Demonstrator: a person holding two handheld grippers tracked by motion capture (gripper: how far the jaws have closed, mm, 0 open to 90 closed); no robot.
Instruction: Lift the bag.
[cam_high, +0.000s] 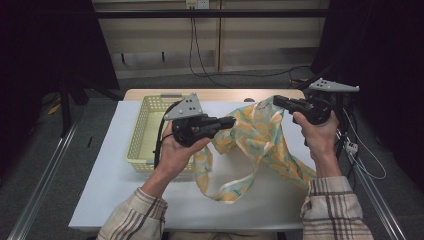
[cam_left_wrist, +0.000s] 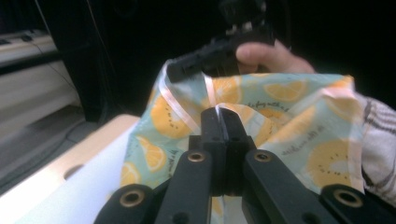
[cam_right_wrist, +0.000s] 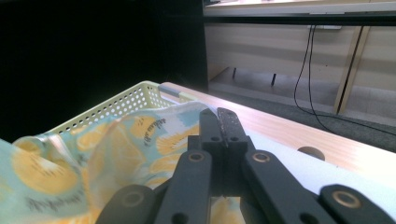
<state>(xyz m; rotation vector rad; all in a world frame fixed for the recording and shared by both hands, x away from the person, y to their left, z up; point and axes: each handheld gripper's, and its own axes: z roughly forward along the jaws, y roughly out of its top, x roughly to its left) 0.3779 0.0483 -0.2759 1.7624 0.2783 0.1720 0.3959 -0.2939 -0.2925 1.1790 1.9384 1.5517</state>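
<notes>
Dim room, dark curtains (cam_high: 45, 45) on both sides. Pale wood-panelled back wall (cam_high: 210, 35) with a socket (cam_high: 196, 4); black cables (cam_high: 192, 45) hang from it onto grey carpet (cam_high: 95, 130). White-topped bench (cam_high: 115, 185), wooden far edge (cam_high: 150, 93).

Pale yellow perforated basket (cam_high: 145, 131) on white table (cam_high: 110, 190), cables (cam_high: 192, 45) behind.

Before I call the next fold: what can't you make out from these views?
- Basket contents: near wall and left gripper hide its floor, high view.
- Right gripper bite depth: cloth folds cover it, right gripper view.
- Cloth print wording: too small, blurred.
- Cloth's lower part: cut off, left gripper view.
</notes>
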